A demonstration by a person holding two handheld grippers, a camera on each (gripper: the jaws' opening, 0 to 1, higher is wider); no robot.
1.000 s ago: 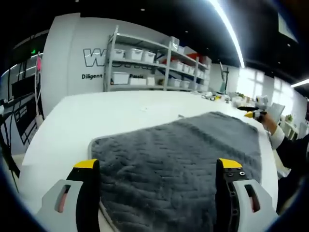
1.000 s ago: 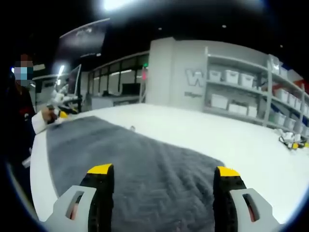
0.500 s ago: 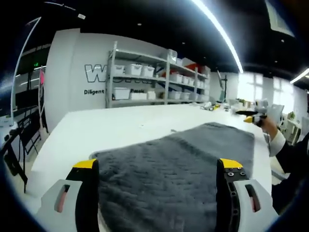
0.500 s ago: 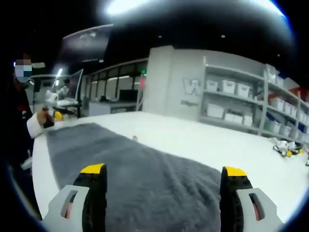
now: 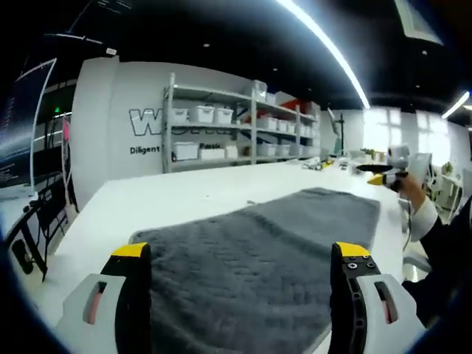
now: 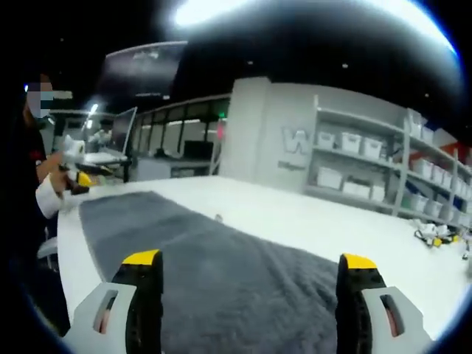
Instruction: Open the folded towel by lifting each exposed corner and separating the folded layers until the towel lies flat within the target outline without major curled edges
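Both tongs, left (image 5: 240, 254) and right (image 6: 249, 262), hover released above the grey towel (image 5: 258, 243), which lies spread on the white counter (image 5: 169, 199).

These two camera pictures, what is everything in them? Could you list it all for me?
towel: one, dark grey, spread on the table, reaching between both grippers' jaws
table: one, white, under the towel
shelving: one rack, grey, against the back wall, holding white bins
small items: a few, yellow and dark, far on the table
left gripper: grey with yellow tips, jaws open over the towel
right gripper: same colours, jaws open over the towel
hand: white cuff, holding the other gripper at the towel's far end
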